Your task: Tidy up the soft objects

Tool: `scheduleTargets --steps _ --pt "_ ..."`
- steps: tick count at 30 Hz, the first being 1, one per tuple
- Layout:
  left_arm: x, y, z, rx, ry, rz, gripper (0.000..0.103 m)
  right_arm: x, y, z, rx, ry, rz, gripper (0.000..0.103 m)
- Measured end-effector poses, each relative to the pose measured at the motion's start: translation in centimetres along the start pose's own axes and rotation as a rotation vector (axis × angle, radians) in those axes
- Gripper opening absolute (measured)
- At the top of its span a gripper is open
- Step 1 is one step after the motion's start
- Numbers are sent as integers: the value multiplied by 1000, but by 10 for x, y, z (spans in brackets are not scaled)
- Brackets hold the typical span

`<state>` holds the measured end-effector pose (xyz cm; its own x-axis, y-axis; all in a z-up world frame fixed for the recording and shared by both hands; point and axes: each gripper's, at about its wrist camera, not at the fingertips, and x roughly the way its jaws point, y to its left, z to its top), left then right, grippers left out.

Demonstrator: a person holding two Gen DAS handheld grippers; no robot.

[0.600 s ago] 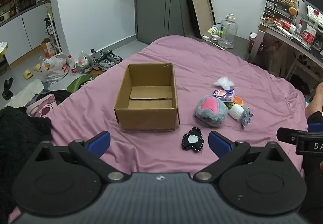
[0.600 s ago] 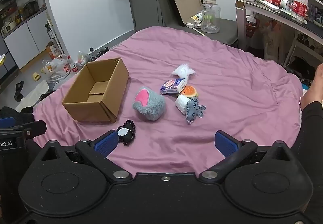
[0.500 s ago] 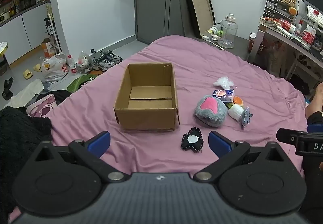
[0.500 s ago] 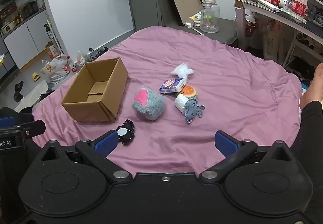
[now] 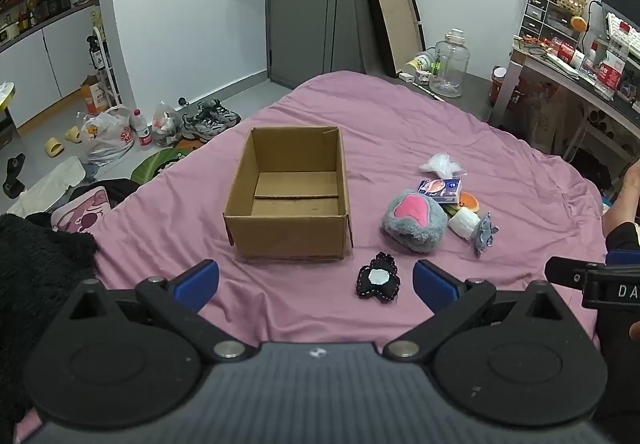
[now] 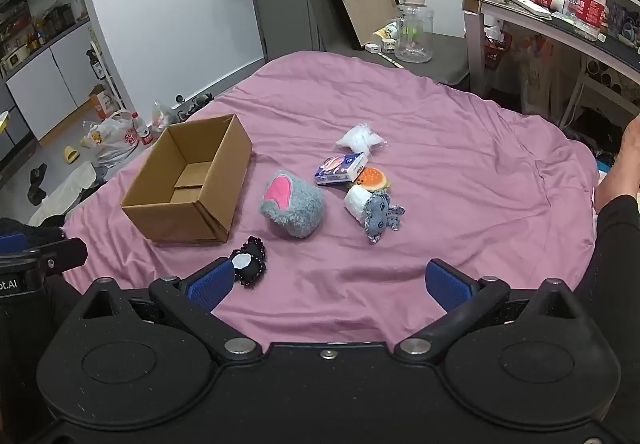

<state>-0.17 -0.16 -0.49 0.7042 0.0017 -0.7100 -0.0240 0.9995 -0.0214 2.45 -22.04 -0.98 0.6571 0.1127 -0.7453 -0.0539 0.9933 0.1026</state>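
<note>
On pink bed (image 5: 400,132): both tongs apart, empty; black plush (image 6: 250,262) partly behind right tongs (image 6: 327,282).

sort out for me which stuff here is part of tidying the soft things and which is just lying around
Part of the job:
- open brown cardboard box, empty
- grey fluffy plush with pink patch
- black heart-shaped fabric piece with white centre
- small grey plush figure
- orange burger-shaped squishy
- white roll

Just lying about:
- clear plastic water jug
- grey sneakers
- white plastic bag on floor
</note>
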Motion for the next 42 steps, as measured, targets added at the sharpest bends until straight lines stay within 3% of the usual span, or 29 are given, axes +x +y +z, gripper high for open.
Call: scheduleTargets --steps 42 --pt "-2 2 4 26 33 10 102 3 -2 1 7 13 8 103"
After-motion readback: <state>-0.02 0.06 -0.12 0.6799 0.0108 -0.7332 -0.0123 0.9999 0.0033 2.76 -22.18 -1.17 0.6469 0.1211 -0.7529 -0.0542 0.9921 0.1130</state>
